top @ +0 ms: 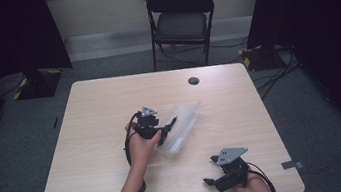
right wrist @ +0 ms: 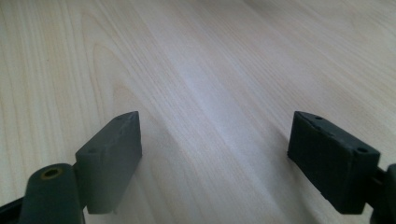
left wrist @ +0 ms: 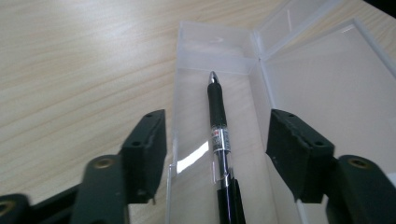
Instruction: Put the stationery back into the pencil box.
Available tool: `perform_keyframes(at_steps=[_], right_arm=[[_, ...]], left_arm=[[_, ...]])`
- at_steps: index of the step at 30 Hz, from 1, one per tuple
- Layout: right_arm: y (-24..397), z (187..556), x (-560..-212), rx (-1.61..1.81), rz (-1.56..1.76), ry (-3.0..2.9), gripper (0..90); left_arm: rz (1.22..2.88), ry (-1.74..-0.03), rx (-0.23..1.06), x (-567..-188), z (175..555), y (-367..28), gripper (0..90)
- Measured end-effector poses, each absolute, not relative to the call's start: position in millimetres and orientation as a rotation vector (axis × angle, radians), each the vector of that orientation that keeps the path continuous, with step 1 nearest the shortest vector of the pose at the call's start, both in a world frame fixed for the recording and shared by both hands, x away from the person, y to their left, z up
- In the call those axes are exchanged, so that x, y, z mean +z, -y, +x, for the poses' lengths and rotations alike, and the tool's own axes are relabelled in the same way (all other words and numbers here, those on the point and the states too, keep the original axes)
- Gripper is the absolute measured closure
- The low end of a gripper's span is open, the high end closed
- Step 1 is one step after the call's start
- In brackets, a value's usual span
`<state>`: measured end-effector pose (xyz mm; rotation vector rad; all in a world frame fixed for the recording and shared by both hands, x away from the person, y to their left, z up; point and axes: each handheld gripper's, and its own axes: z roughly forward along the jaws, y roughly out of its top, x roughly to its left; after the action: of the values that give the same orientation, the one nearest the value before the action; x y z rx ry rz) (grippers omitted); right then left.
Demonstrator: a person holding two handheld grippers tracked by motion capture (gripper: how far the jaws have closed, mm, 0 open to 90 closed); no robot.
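Jaws of our left gripper (left wrist: 217, 154) stand apart, free of the black pen (left wrist: 219, 135), which lies inside the clear pencil case (left wrist: 187, 42); closing its lid remains. Beside the case, our right gripper (right wrist: 215, 154) gapes empty.

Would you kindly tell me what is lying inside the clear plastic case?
Inside the clear plastic case, whose lid stands open, lies one black pen, tip toward the far end wall. Its rear end runs out of the left gripper view's bottom edge, so that part cannot be seen.

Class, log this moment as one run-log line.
left gripper: open, over pen | pen: lying in clear case | right gripper: open, above table
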<state>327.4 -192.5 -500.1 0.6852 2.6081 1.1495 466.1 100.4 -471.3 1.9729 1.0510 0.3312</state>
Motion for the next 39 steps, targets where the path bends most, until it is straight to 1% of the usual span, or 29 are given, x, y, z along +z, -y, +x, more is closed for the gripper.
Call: perform_keyframes(at_steps=[3, 8, 16, 34, 39], right_arm=[[193, 327, -500, 1.149, 0.684, -2.608, 16.7], [193, 327, -500, 1.149, 0.688, -2.606, 16.7], [193, 326, -500, 1.152, 0.694, -2.606, 16.7], [193, 326, -500, 1.151, 0.691, -2.607, 16.7], [193, 326, -500, 1.149, 0.693, -2.606, 16.7]], left_arm=[[1.958, -1.044, 0.323, -470, 465, -105, 31.9], [1.960, -1.032, 0.310, -466, 462, -111, 27.1], [1.967, -1.016, 0.281, -462, 454, -118, 26.3], [1.991, -1.014, 0.302, -464, 431, -150, 26.4], [1.971, -1.024, 0.303, -467, 423, -157, 26.4]])
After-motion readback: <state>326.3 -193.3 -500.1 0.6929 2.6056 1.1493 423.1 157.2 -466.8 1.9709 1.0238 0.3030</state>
